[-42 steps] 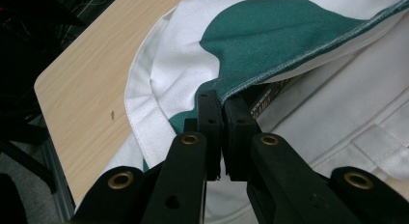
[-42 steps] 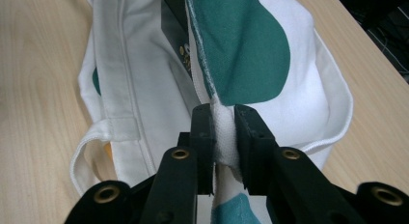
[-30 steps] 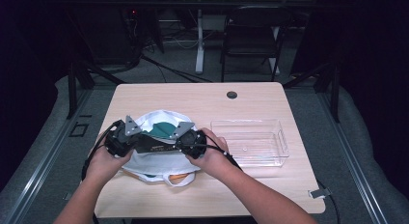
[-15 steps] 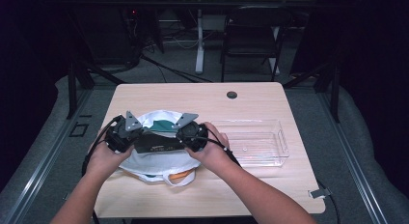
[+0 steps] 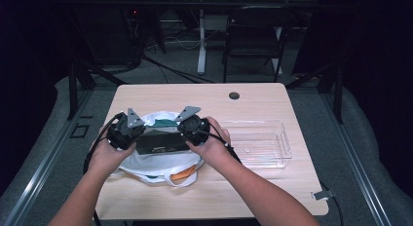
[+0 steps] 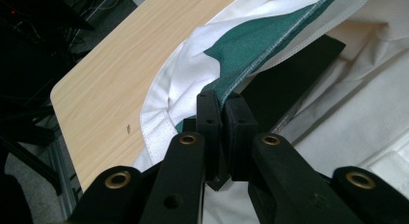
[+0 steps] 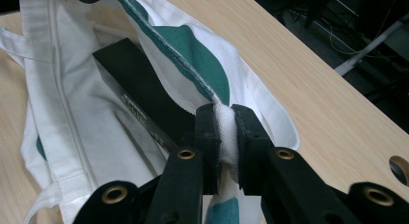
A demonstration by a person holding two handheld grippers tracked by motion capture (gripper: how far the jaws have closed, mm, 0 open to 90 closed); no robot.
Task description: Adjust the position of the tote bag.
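A white cloth bag (image 5: 156, 163) with green patches lies on the wooden table (image 5: 272, 102), its mouth held open. Inside it rests a long black box (image 5: 163, 143). My left gripper (image 5: 140, 132) pinches the green-and-white hem (image 6: 260, 45) at the mouth's left side. Its jaws have just been opening a little, with the hem still squeezed between the pads. My right gripper (image 5: 187, 131) is shut on the white rim (image 7: 226, 127) at the mouth's right side. The box (image 6: 289, 74) lies just beyond the left jaws, and the box (image 7: 140, 89) runs left of the right jaws.
A clear plastic tray (image 5: 282, 138) stands on the table right of the bag, close to my right hand. An orange strap (image 5: 182, 176) pokes out under the bag's near edge. A dark cable hole (image 5: 234, 95) sits near the far edge.
Both grippers have tipped so their grey plates stand up, and they have lifted the bag's rim slightly. More of the black box shows in the mouth.
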